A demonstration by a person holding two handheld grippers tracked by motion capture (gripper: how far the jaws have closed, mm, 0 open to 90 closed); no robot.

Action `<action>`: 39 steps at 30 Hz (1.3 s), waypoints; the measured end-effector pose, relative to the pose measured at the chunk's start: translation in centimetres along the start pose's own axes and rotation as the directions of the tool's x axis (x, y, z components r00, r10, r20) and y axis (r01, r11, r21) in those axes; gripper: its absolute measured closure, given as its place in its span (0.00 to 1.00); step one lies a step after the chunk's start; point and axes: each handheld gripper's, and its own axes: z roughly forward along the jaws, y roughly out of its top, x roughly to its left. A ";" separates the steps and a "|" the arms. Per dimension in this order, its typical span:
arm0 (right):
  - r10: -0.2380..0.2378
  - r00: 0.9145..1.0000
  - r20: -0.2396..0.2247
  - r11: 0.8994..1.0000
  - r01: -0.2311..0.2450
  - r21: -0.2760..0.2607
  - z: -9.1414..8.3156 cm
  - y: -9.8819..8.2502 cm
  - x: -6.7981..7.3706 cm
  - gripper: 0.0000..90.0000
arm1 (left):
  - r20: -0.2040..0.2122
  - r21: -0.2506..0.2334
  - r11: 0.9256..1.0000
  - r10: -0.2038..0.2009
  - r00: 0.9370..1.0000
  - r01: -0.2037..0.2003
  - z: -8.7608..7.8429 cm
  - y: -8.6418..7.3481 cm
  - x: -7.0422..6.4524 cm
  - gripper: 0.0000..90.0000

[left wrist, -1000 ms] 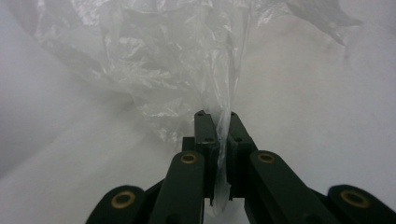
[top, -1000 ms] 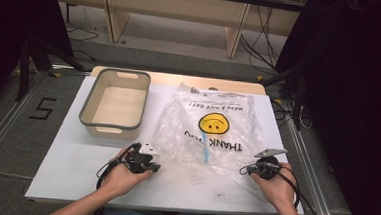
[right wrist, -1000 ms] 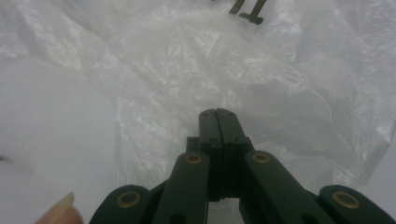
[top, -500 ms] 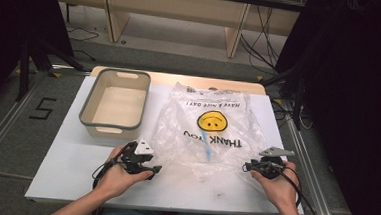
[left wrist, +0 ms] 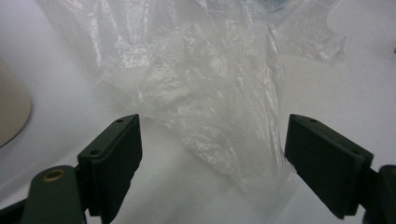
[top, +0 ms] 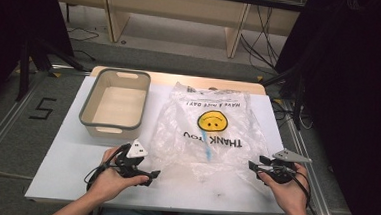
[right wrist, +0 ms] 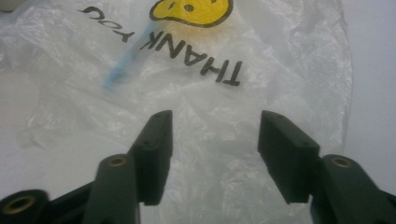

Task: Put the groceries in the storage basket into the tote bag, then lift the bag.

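Observation:
A clear plastic bag (top: 212,134) with a yellow smiley face and "THANK YOU" print lies flat on the white table (top: 70,155), with a thin blue item (top: 206,152) inside it. My left gripper (top: 150,175) sits at the bag's near left corner; its jaws have just been opening and now stand wide, with crumpled bag film (left wrist: 210,107) lying loose ahead of them. My right gripper (top: 253,166) is at the bag's near right corner; its jaws have also just been opening, and the bag (right wrist: 196,84) lies under them without being pinched.
A beige bin (top: 114,103) with a grey rim stands empty at the back left of the table. The table's near edge runs just behind both hands. Wooden furniture legs and cables lie on the floor beyond the table.
Both grippers have let go of the bag's near corners and their jaws have opened. Both hands have drawn back slightly toward the near edge. The bag has settled flat.

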 end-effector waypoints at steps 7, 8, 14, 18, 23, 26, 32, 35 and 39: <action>-0.013 0.999 0.035 1.000 0.014 -0.008 0.2 0.1 0.3 0.39 | 0.004 -0.013 1.000 -0.013 1.000 0.013 -0.1 -0.2 0.3 0.18; -0.013 0.999 0.036 1.000 0.013 -0.004 0.2 0.0 0.3 0.38 | 0.004 -0.015 1.000 -0.013 1.000 0.013 -0.1 -0.2 0.3 0.18; -0.015 0.999 0.043 1.000 0.015 -0.005 0.1 0.0 0.4 0.38 | 0.004 -0.018 1.000 -0.012 1.000 0.012 0.1 -0.2 0.3 0.18; -0.009 0.999 0.040 1.000 0.010 -0.009 0.0 0.0 0.4 0.38 | 0.001 -0.019 1.000 -0.015 1.000 0.015 0.1 -0.2 0.4 0.18; -0.007 0.999 0.045 1.000 0.008 -0.012 -0.1 0.0 0.4 0.38 | -0.004 -0.020 1.000 -0.014 1.000 0.014 0.1 -0.2 0.3 0.19; -0.006 0.999 0.046 1.000 0.006 -0.010 -0.2 0.0 0.4 0.37 | 0.001 -0.019 1.000 -0.015 1.000 0.015 0.1 -0.2 0.3 0.19; 0.003 0.999 0.035 1.000 -0.003 0.021 -0.3 -0.3 0.4 0.35 | 0.009 -0.008 1.000 -0.019 1.000 0.019 0.3 -0.3 0.2 0.19; 0.002 1.000 0.025 1.000 -0.002 0.030 -0.4 -0.5 0.5 0.34 | 0.017 0.006 1.000 -0.027 1.000 0.027 0.5 -0.4 0.1 0.20; 0.002 1.000 0.020 0.999 -0.003 0.032 -0.7 -0.9 0.3 0.34 | 0.008 0.037 0.999 -0.025 1.000 0.025 0.8 -0.5 -0.3 0.20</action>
